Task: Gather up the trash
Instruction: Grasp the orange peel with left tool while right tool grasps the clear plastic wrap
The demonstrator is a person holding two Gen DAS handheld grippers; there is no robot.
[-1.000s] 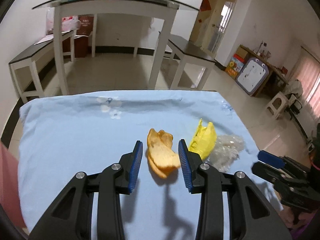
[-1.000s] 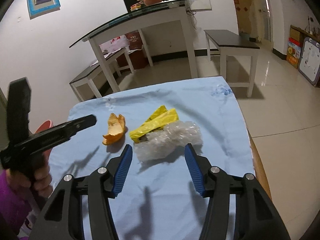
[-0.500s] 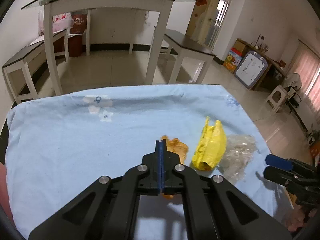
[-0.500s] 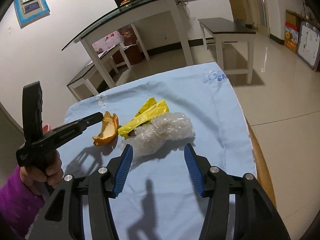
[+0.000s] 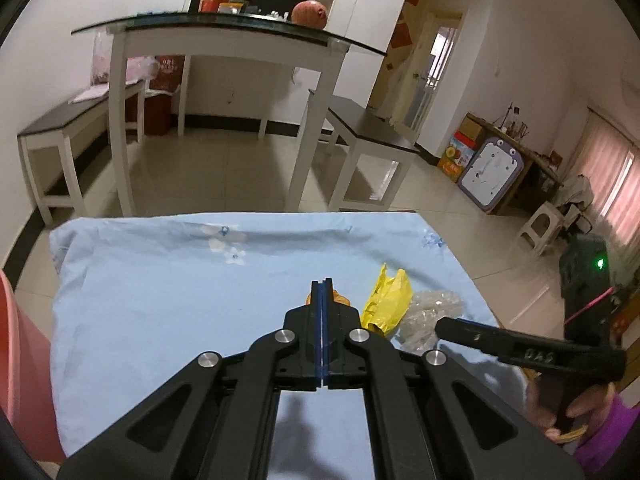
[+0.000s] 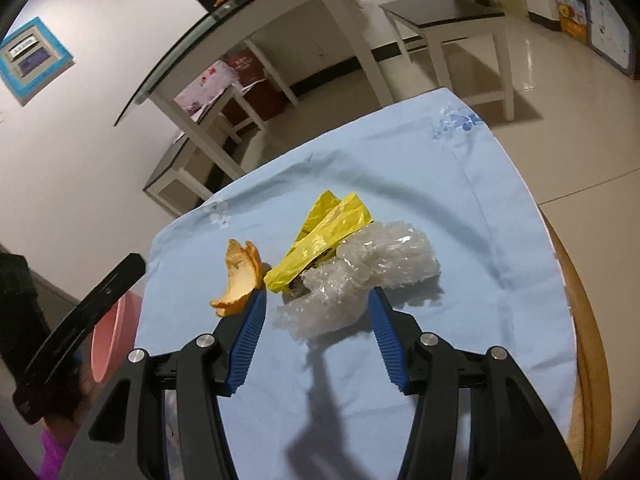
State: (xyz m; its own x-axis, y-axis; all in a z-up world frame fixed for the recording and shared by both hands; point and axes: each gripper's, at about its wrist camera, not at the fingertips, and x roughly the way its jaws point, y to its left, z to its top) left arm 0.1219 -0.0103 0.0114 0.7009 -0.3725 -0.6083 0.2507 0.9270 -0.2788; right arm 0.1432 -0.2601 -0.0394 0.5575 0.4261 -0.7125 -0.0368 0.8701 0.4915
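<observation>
An orange peel (image 6: 236,280), a crumpled yellow bag (image 6: 324,232) and a wad of clear plastic wrap (image 6: 360,272) lie together on the light blue cloth (image 6: 480,200). My right gripper (image 6: 317,298) is open, its blue pads on either side of the wrap's near end without pressing it. My left gripper (image 5: 322,284) is shut with nothing between its pads. The peel (image 5: 343,300) peeks out just behind its tips. In the right wrist view the left gripper (image 6: 132,264) hangs to the left of the peel, apart from it. The yellow bag (image 5: 386,300) and the wrap (image 5: 432,312) sit right of the left gripper.
A pink bin (image 6: 112,336) stands off the table's left side. The cloth covers a round wooden table whose bare rim (image 6: 588,340) shows on the right. A glass-topped table (image 5: 224,32) and benches stand beyond on the tiled floor. A hand in a purple sleeve (image 5: 580,412) holds the right gripper.
The left gripper's jaws went from open around the peel to shut, then drew back and up while the peel stayed on the cloth. The right gripper rolled and moved in over the clear wrap.
</observation>
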